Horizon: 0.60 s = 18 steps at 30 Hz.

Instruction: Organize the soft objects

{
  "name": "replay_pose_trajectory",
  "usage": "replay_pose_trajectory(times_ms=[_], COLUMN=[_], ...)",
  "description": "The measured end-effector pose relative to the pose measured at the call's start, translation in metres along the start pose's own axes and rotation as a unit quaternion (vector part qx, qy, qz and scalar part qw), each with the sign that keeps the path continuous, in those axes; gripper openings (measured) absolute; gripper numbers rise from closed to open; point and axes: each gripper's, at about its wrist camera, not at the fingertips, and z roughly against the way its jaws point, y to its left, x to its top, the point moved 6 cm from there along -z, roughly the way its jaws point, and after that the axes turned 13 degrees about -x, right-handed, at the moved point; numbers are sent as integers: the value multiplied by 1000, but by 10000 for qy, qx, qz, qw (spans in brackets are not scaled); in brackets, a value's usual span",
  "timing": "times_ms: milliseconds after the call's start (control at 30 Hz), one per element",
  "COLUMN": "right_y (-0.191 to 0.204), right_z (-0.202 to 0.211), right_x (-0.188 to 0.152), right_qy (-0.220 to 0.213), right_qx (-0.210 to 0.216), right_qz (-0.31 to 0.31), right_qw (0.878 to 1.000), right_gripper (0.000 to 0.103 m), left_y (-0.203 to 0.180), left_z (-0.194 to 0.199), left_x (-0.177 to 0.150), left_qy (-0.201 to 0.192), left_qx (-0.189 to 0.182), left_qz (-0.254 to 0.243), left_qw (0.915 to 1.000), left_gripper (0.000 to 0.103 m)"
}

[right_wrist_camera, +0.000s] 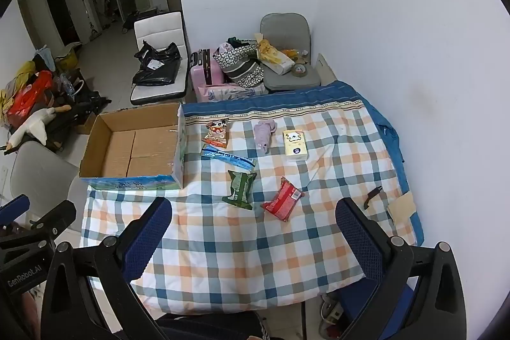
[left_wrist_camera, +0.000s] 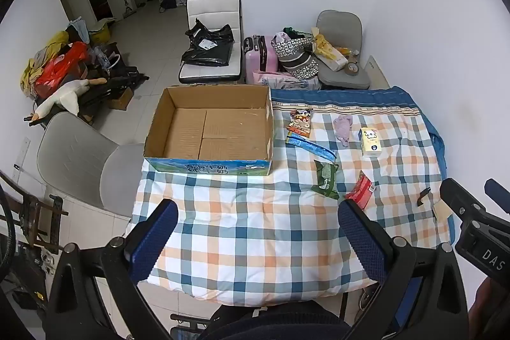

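An empty cardboard box (left_wrist_camera: 210, 129) stands on the left of the plaid-covered table (left_wrist_camera: 255, 228); it also shows in the right wrist view (right_wrist_camera: 134, 148). On the cloth lie a green packet (right_wrist_camera: 239, 189), a red packet (right_wrist_camera: 282, 202), a blue packet (right_wrist_camera: 228, 157), a cartoon snack bag (right_wrist_camera: 217, 133), a purple soft toy (right_wrist_camera: 264, 134) and a yellow tissue pack (right_wrist_camera: 295, 145). My left gripper (left_wrist_camera: 258, 241) is open and empty above the table's near edge. My right gripper (right_wrist_camera: 255, 241) is open and empty, right of the left one.
A black clip (right_wrist_camera: 372, 196) and a cardboard scrap (right_wrist_camera: 402, 208) lie at the table's right edge. A grey chair (left_wrist_camera: 83, 164) stands left of the table. A white chair (left_wrist_camera: 212, 37), a pink suitcase (left_wrist_camera: 259, 56) and bags stand behind it. A wall runs along the right.
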Motion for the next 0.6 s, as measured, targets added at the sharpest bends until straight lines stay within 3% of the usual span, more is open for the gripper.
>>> replay_pose_trajectory(times_ms=[600], right_y=[0], right_z=[0], right_x=[0], right_qy=[-12], right_qx=[-12], right_qz=[10], right_qw=[10000], right_gripper=[103], left_y=[0], left_z=[0], left_x=[0], left_qy=[-35], left_qx=[-59], left_qz=[22], left_qw=[10000], left_gripper=[103])
